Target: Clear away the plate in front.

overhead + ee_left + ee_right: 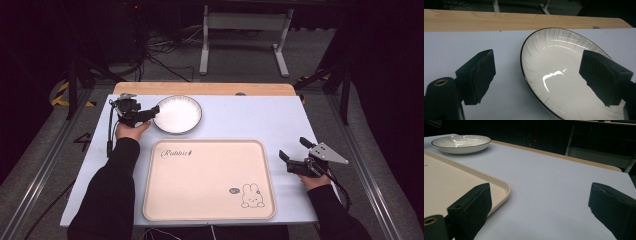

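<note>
A white plate [181, 111] with a dark rim and nothing on it sits at the table's far left. My left gripper [151, 113] is at the plate's left edge and stands open. In the left gripper view the plate's rim [524, 72] runs between the jaws of the left gripper [537, 62]: one jaw hangs over the table, the other over the plate's inside, and neither pad presses on it. My right gripper [292, 148] rests open at the right, beside a cream tray [210, 175] with a rabbit print. Nothing lies between the jaws of the right gripper [539, 195].
The tray [446, 182] lies near the front edge, its far right corner close to my right gripper. The plate [461, 142] stands beyond it. A wooden strip [524, 21] borders the table's far side. Bare pale tabletop [250, 115] lies between plate and right gripper.
</note>
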{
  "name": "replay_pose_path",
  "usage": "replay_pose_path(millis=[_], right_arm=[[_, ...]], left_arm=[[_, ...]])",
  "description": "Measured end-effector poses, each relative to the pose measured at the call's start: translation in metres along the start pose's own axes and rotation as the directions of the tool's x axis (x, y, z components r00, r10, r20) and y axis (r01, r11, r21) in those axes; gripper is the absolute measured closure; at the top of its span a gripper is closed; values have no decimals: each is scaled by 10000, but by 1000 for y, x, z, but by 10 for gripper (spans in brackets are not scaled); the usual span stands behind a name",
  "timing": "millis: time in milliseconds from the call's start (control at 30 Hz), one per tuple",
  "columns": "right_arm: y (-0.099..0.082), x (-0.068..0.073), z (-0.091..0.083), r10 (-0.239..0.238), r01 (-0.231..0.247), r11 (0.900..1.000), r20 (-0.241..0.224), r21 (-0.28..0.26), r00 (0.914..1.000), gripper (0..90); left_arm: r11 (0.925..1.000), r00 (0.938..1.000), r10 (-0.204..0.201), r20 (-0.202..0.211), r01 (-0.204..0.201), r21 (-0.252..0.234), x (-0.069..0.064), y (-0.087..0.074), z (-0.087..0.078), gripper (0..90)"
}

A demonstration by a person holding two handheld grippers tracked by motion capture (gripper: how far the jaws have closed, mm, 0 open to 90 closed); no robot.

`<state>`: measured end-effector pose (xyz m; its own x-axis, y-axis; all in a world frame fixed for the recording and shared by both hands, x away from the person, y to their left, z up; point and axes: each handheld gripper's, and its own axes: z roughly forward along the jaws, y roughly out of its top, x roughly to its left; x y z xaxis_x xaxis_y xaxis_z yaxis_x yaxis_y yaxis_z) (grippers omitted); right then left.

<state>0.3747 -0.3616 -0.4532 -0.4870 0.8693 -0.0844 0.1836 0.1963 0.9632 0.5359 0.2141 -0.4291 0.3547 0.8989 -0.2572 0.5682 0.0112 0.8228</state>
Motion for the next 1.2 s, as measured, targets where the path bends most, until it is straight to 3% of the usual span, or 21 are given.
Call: replay_pose_path(millis=[333,467,733,900,1067,1100,1200], right_arm=[[0,0,0,-3,3,10000,-18,5,10000,54],[0,0,0,4,-4,10000,-20,12,10000,54],[0,0,0,-25,25,10000,-52,34,10000,64],[0,0,0,-23,23,10000,-58,35,10000,64],[0,0,1,-38,39,10000,-53,49,10000,73],[0,0,1,-51,51,10000,-50,46,10000,73],[0,0,1,-52,52,10000,-59,48,10000,73]], left_arm=[[9989,9993,-301,202,293,363,5,-6,10,208],[9982,9995,-232,206,220,556,4,-8,14,229],[9922,9966,-825,27,819,940,7,-14,25,312],[9914,9969,-775,117,758,1068,4,-16,30,330],[9891,9958,-904,172,878,1184,5,-17,34,420],[9848,9926,-1197,204,1161,1291,6,-17,35,438],[9824,9915,-1270,283,1218,1415,6,-18,36,474]])
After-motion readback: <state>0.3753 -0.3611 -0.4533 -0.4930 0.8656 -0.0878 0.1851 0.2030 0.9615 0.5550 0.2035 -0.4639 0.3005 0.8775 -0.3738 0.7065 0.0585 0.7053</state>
